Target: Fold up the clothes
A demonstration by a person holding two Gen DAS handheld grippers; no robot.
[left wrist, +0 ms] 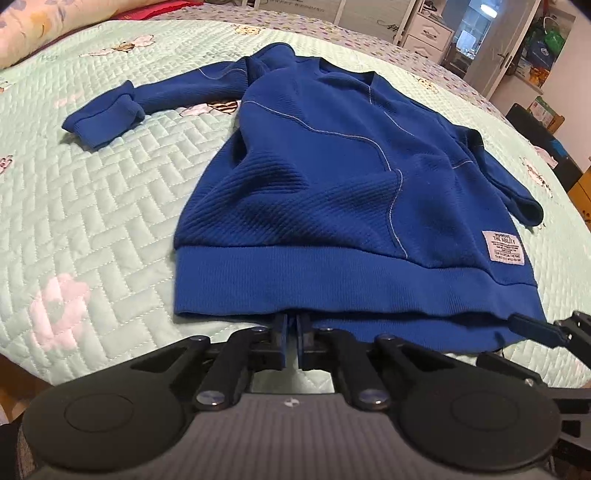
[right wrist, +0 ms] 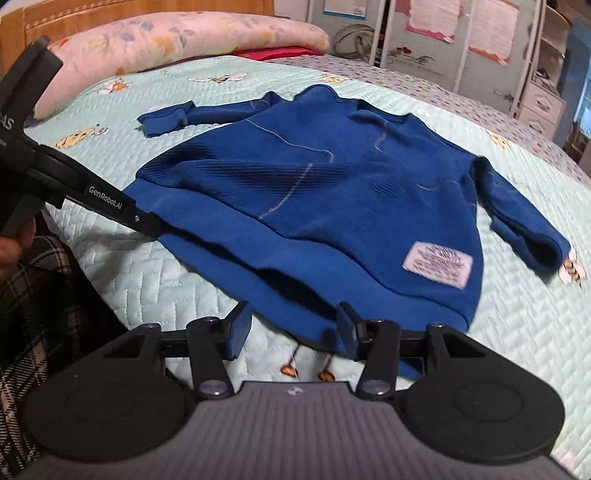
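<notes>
A blue sweatshirt [left wrist: 332,166] [right wrist: 332,184] lies spread face up on the bed, its ribbed hem nearest me and a white label [left wrist: 504,247] [right wrist: 437,267] near the hem's right end. One sleeve [left wrist: 110,118] stretches out left; the other [right wrist: 524,229] lies along the right side. My left gripper [left wrist: 294,325] is shut on the hem's near edge, tips hidden under the cloth; in the right wrist view it [right wrist: 147,221] meets the hem's left part. My right gripper [right wrist: 293,332] is open, with the hem edge between its fingers.
The pale green quilted bedspread [left wrist: 92,203] [right wrist: 517,332] covers the bed. A floral pillow [right wrist: 166,37] and something red lie at the head. White drawers [left wrist: 428,33] and a door stand beyond the bed. A person's plaid clothing [right wrist: 44,295] is at the near left.
</notes>
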